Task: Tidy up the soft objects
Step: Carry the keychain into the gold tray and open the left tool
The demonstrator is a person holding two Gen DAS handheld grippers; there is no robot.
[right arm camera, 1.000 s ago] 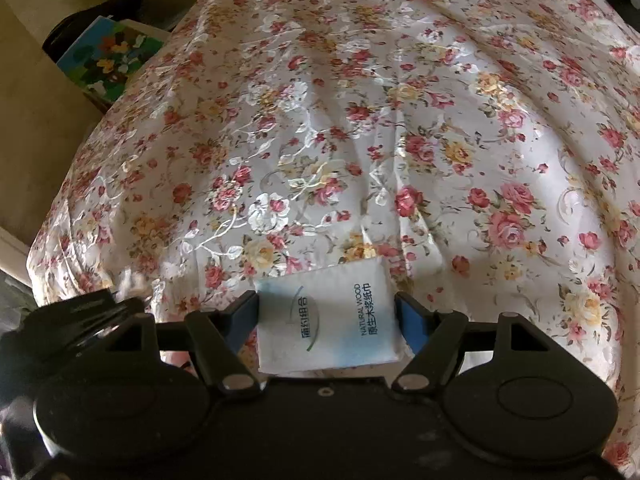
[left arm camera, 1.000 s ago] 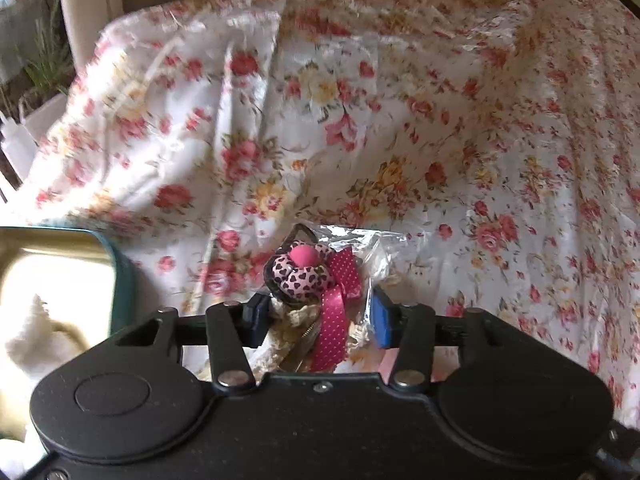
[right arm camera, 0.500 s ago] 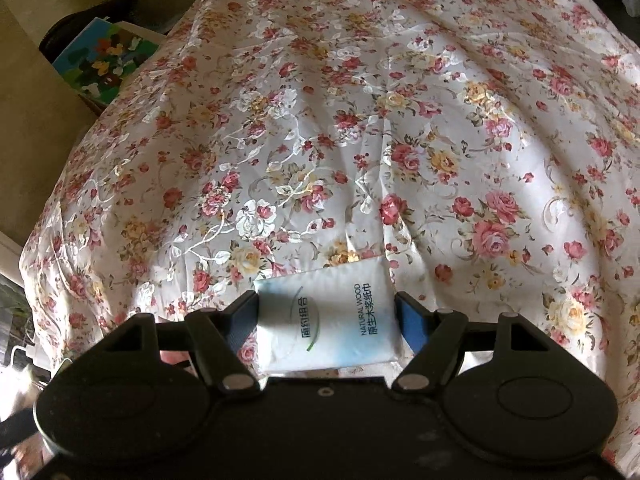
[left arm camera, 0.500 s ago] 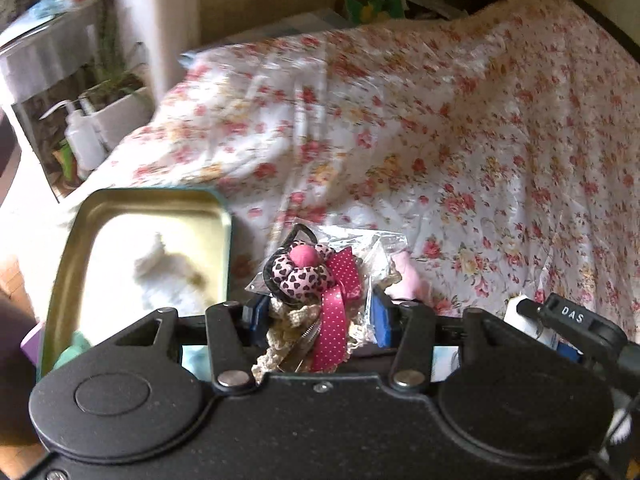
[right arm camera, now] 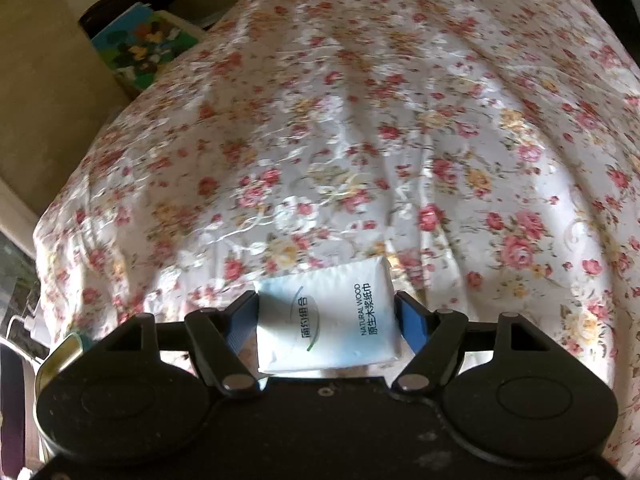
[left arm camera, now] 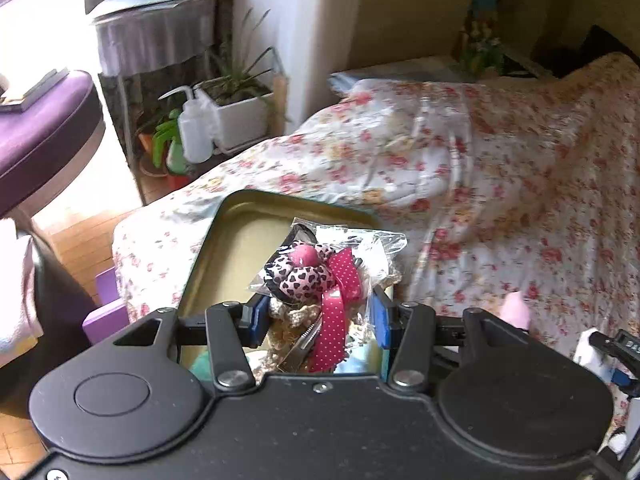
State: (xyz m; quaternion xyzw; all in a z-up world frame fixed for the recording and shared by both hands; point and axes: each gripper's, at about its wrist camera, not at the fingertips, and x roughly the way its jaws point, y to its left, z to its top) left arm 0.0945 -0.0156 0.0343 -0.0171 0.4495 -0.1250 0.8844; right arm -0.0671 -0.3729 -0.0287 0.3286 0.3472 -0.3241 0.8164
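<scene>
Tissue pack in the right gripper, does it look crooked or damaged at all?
The tissue pack sits slightly tilted between the right gripper's pads, its printed text running sideways. The wrapper shows no tear or crushing. Nothing else stands out on the floral bedspread.

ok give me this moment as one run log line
left tongs: shut on bagged hair accessories | over open tin | right tongs: shut on tissue pack | above floral bedspread

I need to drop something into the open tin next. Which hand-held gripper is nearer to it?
Left. The left hand-held gripper, holding the bagged hair accessories, is over the open tin. The right hand-held gripper, holding the tissue pack, has the tin's rim off at its left.
</scene>
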